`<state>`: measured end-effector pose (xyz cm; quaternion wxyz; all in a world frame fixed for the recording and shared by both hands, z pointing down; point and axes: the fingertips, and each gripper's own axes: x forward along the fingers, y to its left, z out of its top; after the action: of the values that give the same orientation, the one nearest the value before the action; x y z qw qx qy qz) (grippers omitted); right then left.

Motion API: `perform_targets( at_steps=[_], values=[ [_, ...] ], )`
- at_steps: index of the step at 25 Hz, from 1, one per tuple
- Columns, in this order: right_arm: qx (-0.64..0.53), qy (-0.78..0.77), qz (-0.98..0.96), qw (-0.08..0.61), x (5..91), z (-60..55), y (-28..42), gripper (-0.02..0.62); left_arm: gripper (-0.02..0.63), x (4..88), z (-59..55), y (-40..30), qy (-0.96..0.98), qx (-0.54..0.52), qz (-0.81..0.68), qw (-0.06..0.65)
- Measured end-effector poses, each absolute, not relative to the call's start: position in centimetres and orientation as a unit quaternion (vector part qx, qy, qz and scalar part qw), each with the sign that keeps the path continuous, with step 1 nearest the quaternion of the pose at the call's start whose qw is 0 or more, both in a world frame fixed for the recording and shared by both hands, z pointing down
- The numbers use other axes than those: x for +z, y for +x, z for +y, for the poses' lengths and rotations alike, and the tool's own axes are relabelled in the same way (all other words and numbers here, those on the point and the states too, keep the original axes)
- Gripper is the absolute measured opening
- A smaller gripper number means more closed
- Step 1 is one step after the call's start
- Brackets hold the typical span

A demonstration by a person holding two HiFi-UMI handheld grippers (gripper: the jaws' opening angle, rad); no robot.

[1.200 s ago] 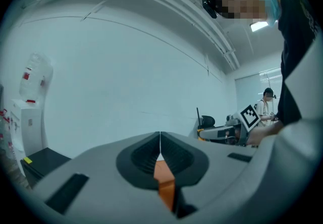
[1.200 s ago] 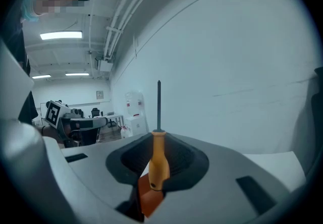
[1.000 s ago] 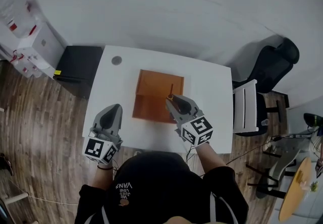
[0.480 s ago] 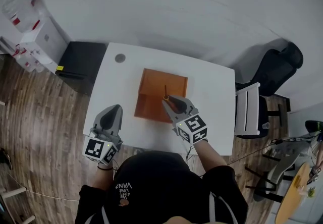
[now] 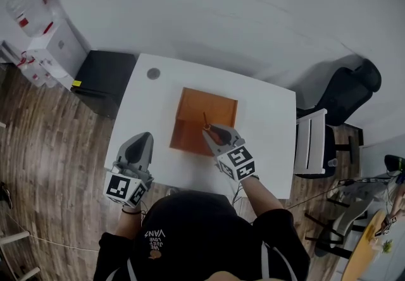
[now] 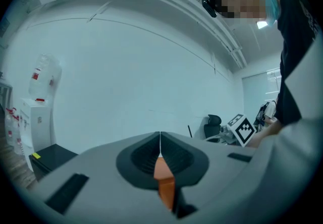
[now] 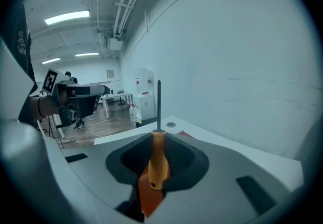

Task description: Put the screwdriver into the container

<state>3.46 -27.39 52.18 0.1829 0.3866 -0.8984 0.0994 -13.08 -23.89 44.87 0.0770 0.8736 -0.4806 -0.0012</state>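
The right hand-held gripper is clenching the orange handle of the screwdriver. Its jaws are standing partly apart and pressing on the handle from both sides. The thin dark shaft is pointing straight out past the jaw tips.

In the head view this right hand-held gripper is hovering over the near right part of the brown container, which is sitting mid-way on the white surface. There the screwdriver is showing only as a short thin line over the container's floor, and whether its tip is touching cannot be told.

The left hand-held gripper is being held at the surface's near left edge, well apart from the container. Its 2 jaws are pressing together on nothing.

In the right gripper view the gripper body is hiding nearly all of the container.
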Motion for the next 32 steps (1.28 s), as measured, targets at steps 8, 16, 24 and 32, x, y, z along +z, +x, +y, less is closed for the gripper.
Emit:
perform_targets(
  at_steps=[8, 16, 24, 32],
  values=[
    [0.104, 0.376, -0.896, 0.212, 54.3, -27.3, 3.0, 0.077, 0.014, 45.1, -23.8, -13.5, 0.874, -0.005, -0.48, 0.076],
    [0.105, 0.362, -0.893, 0.244, 56.8, -26.9, 2.8, 0.077, 0.014, 44.9, -23.6, -13.6, 0.873, -0.006, -0.481, 0.077],
    [0.104, 0.352, -0.885, 0.288, 59.5, -26.7, 3.2, 0.077, 0.014, 45.0, -23.5, -13.5, 0.873, -0.005, -0.482, 0.077],
    [0.112, 0.348, -0.879, 0.306, 61.1, -26.6, 3.4, 0.077, 0.014, 45.3, -23.5, -13.5, 0.876, -0.001, -0.477, 0.076]
  ],
)
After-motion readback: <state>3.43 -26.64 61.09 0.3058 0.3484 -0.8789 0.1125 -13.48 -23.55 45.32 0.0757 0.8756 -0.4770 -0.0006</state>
